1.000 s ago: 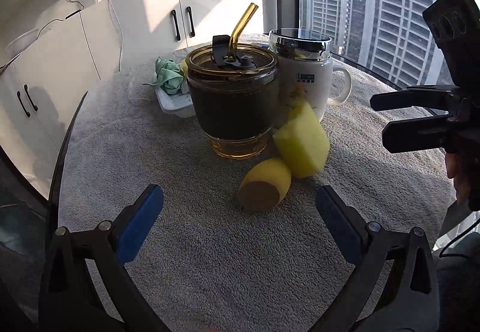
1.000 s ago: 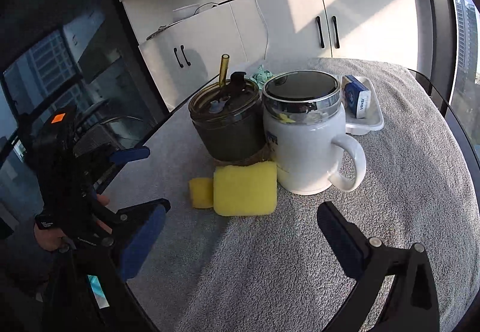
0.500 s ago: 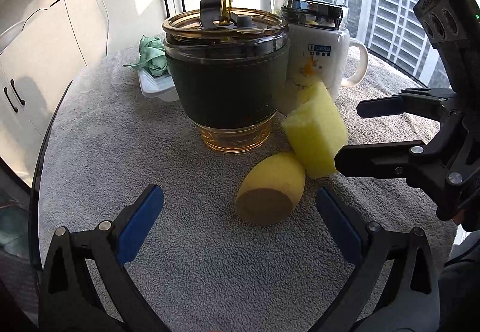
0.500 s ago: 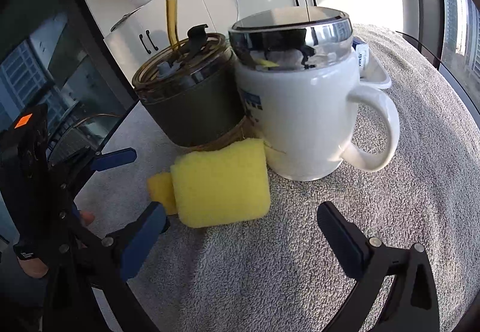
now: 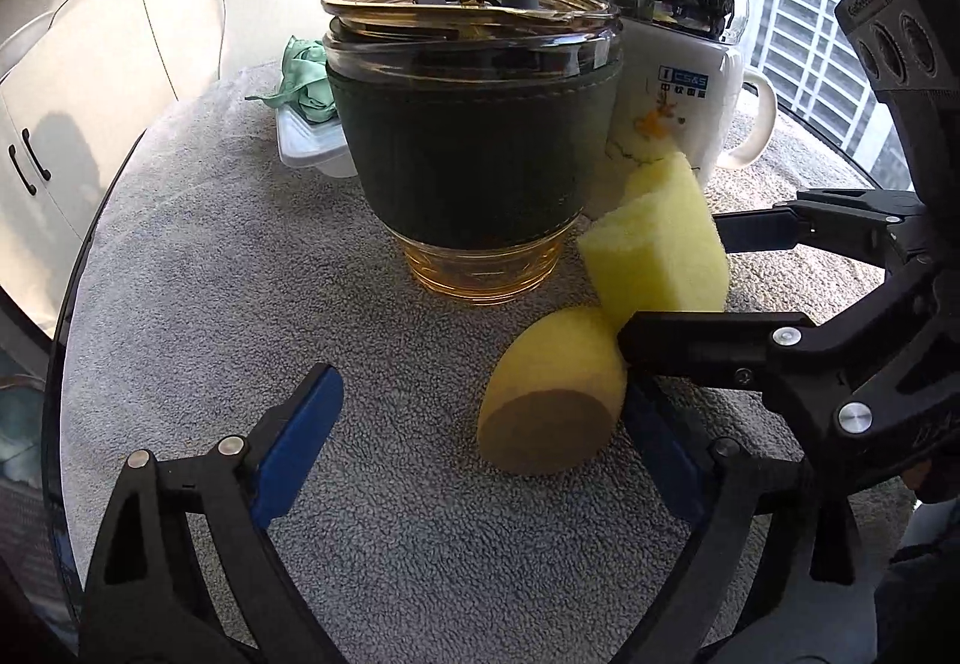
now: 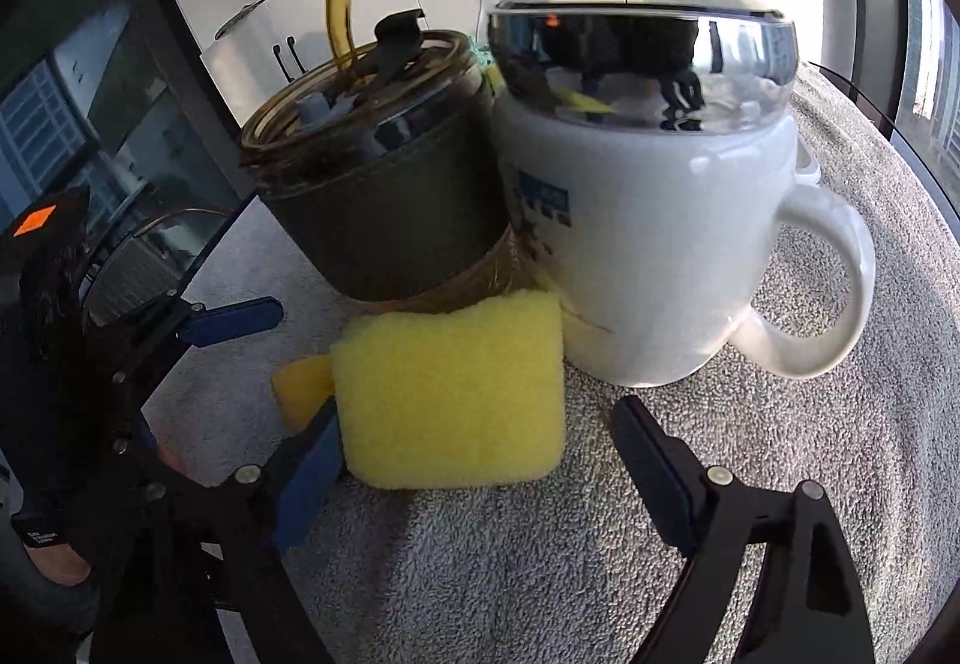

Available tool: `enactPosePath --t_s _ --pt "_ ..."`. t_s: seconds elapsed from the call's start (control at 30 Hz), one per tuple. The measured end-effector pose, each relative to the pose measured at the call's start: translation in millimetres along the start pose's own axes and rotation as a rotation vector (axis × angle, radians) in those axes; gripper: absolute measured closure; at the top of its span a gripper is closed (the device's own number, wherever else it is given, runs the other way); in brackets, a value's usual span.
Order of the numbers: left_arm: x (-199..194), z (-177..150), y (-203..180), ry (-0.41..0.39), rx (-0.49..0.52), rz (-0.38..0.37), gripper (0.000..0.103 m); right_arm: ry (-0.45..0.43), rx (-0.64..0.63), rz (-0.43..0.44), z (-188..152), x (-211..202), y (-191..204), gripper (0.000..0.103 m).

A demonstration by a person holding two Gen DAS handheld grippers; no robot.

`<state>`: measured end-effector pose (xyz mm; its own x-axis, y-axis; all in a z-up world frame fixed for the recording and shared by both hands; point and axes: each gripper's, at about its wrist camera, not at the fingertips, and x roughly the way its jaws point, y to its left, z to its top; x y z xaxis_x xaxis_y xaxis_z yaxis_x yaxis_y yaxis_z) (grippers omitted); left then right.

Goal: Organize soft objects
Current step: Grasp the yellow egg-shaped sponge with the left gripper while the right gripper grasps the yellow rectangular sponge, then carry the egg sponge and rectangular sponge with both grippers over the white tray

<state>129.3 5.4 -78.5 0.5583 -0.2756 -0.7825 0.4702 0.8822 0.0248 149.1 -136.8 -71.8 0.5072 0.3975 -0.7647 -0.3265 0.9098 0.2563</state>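
The tabletop (image 5: 198, 304), under a grey towel, fills the lower half of both views. At centre stands a glass cup (image 5: 474, 142) in a dark sleeve, its straw cut off by the top edge of the left view; it hides part of a white mug (image 6: 648, 244) and of a tray (image 5: 309, 148) holding green cloth. A yellow sponge (image 6: 450, 394) leans at the mug's foot, between the pads of the right gripper (image 6: 480, 460), whose jaws have just been closing but stand apart. An egg-shaped sponge (image 5: 552, 406) lies lower right of centre between the parted, also closing jaws of the left gripper (image 5: 480, 436); one pad is partly hidden.
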Motion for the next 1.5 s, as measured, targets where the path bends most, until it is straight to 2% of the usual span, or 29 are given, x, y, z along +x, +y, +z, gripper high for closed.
enactPosePath --t_s 0.03,0.1,0.17,0.3,0.6,0.73,0.93,1.17,1.3,1.5 --pt "-0.1 0.2 -0.2 -0.001 -0.003 -0.014 0.020 -0.003 0.000 0.006 0.2 0.2 0.3 0.019" --pt "-1.4 0.6 -1.2 -0.008 -0.002 -0.036 0.034 -0.002 -0.003 0.026 0.6 1.2 1.5 0.028" --pt "2.4 1.6 -1.4 -0.002 0.009 -0.052 0.044 0.001 -0.010 0.036 2.2 2.5 4.4 0.035" --pt "0.1 1.9 -5.7 -0.011 0.011 -0.087 0.065 -0.011 -0.012 0.049 -0.9 0.7 6.7 0.037" --pt "-19.0 -10.0 0.9 -0.037 -0.062 -0.077 0.066 -0.062 0.009 0.061 -19.1 -35.9 -12.6 0.039" --pt "-40.9 -26.9 2.9 -0.053 -0.131 -0.052 0.066 -0.069 0.001 0.053 -30.4 -55.6 -16.9 0.039" --pt "-86.9 -24.5 14.1 -0.150 -0.259 -0.004 0.066 -0.080 0.006 0.018 -38.4 -87.9 -35.2 0.039" --pt "-137.6 22.8 18.7 -0.301 -0.192 0.037 0.066 -0.155 -0.057 -0.061 -9.2 -138.9 -52.4 0.039" --pt "-144.4 70.4 41.8 -0.329 -0.146 0.064 0.066 -0.211 -0.124 -0.128 26.6 -165.3 -62.1 0.039" --pt "-116.4 137.6 70.2 -0.306 -0.100 0.049 0.066 -0.254 -0.225 -0.174 95.7 -183.6 -72.3 0.039"
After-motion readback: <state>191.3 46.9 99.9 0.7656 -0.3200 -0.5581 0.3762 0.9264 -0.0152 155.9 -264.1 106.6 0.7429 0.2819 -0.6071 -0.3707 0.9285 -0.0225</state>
